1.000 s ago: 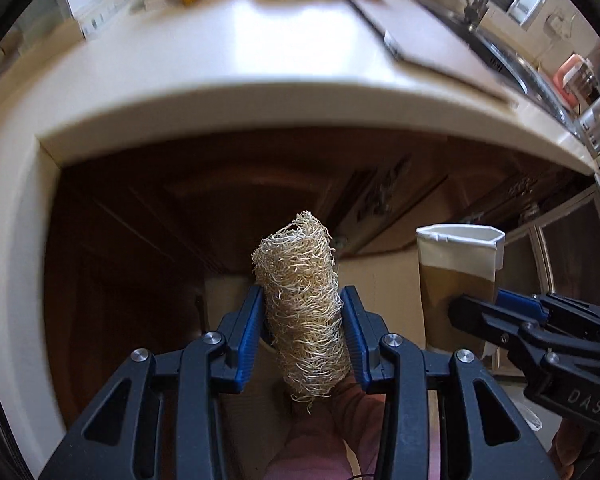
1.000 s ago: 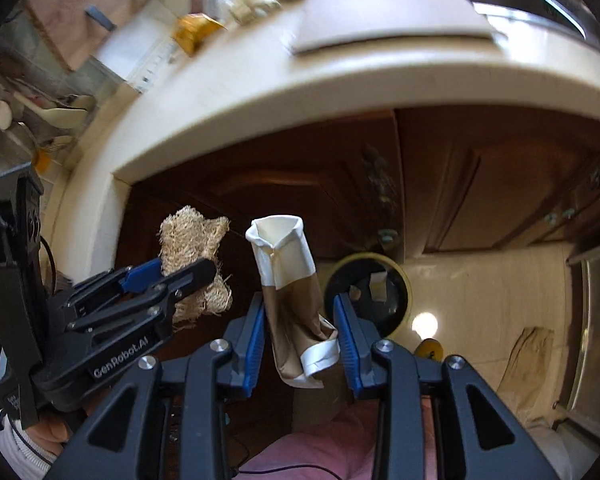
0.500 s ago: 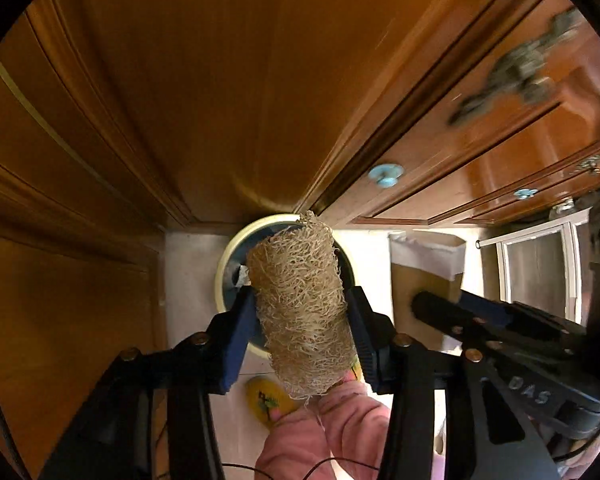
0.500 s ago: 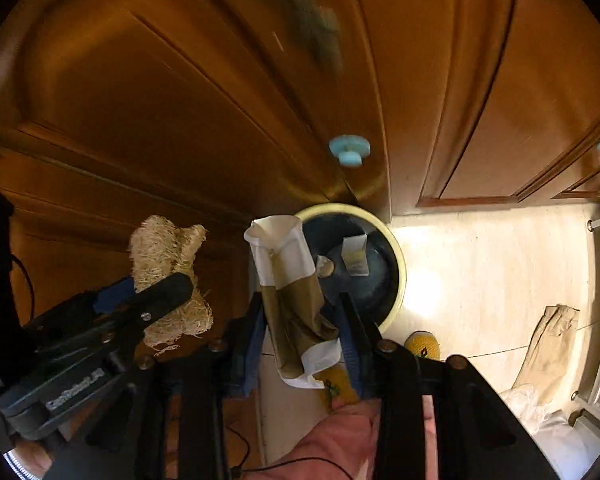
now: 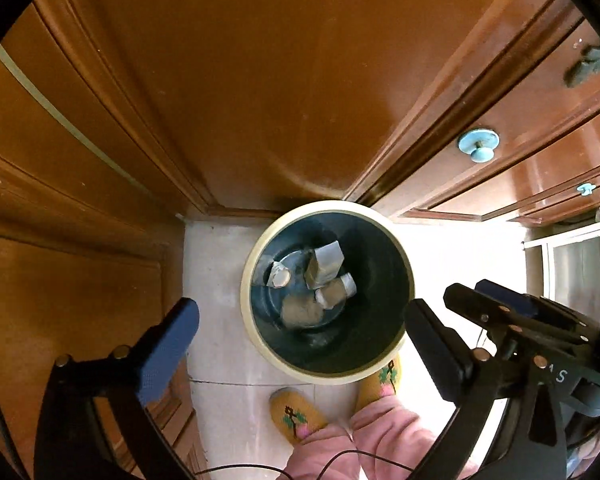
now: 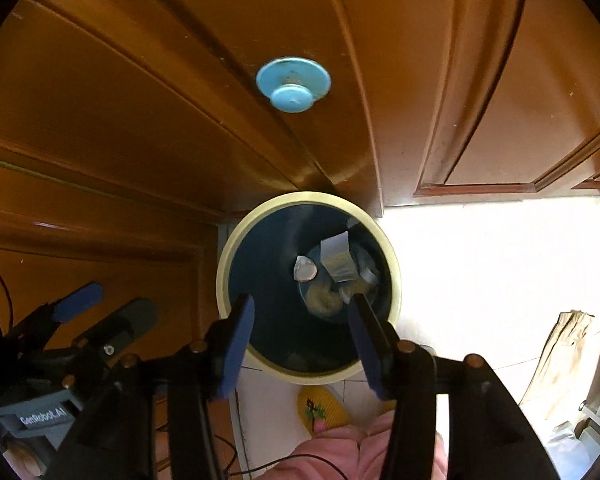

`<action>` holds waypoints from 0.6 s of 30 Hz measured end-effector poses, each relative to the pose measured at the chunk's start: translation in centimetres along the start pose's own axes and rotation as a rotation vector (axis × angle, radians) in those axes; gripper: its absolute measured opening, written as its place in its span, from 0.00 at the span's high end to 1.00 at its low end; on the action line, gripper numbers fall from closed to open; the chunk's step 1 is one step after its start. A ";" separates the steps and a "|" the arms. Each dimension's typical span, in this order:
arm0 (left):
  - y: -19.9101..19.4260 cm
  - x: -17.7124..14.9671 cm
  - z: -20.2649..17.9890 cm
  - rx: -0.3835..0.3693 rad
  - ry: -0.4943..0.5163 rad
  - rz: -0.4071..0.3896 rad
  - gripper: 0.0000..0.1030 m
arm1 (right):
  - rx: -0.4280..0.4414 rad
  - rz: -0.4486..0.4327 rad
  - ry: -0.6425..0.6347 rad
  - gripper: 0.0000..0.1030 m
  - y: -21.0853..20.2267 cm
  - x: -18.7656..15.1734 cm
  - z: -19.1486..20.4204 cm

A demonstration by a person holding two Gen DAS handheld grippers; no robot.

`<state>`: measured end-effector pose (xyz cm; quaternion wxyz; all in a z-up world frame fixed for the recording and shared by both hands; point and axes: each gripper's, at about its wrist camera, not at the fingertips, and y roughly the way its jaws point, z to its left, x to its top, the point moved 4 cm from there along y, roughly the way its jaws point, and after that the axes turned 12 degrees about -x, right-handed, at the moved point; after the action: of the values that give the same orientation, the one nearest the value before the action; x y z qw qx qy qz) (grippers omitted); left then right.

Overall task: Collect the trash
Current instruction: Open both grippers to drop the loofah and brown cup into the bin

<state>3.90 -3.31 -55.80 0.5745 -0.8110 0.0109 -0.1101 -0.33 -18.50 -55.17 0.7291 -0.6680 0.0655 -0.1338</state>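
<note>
cabinet doors (image 5: pixel 260 80) of dark brown wood fill the upper part of both wrist views, with pale blue round knobs (image 6: pixel 293 85) on them. going left to right in the left wrist view: the left hand-held gripper (image 5: pixel 300 328) has its jaws spread wide apart, having just been opening, with nothing between its blue pads (image 5: pixel 168 344); the space between them looks straight down into the trash bin (image 5: pixel 260 344). the bin is round, with a cream rim and a dark teal inside, and it stands on the pale floor (image 5: pixel 220 408) right against the foot of the cabinets. at its bottom lie the collected pieces: a fibrous loofah sponge (image 5: pixel 300 314), two crumpled brown-and-white paper cups (image 5: pixel 326 262) touching it, and a small crushed cup (image 5: pixel 279 277) to their left. to the right of the bin, the right hand-held gripper (image 5: pixel 496 300) comes in from the side.

in the right wrist view the left gripper sits at the far left, then the right hand-held gripper (image 6: pixel 300 332) in the middle, jaws apart and just been opening, nothing between them, hanging over the near rim of the bin (image 6: pixel 228 264). the same trash lies inside below. below the bin, yellow embroidered slippers (image 6: pixel 322 404) and pink trouser legs (image 6: pixel 340 452) of the person show. at the far right a brown paper bag (image 6: pixel 560 360) leans on the bright floor.
</note>
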 end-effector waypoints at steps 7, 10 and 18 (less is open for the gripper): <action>-1.4 1.0 0.1 -0.010 -0.002 -0.043 0.01 | -0.003 -0.004 -0.014 0.51 -1.1 0.6 -0.2; -2.4 1.6 -0.2 -0.008 0.000 -0.064 0.01 | 0.001 -0.011 -0.014 0.51 -1.8 1.0 -0.1; -6.9 2.5 -1.4 -0.014 0.000 -0.116 0.01 | 0.001 -0.042 -0.027 0.51 -6.0 1.5 0.1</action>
<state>5.36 -2.64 -48.46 0.5615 -0.8142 -0.0355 -0.1432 0.47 -19.22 -49.14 0.7272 -0.6706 0.0418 -0.1402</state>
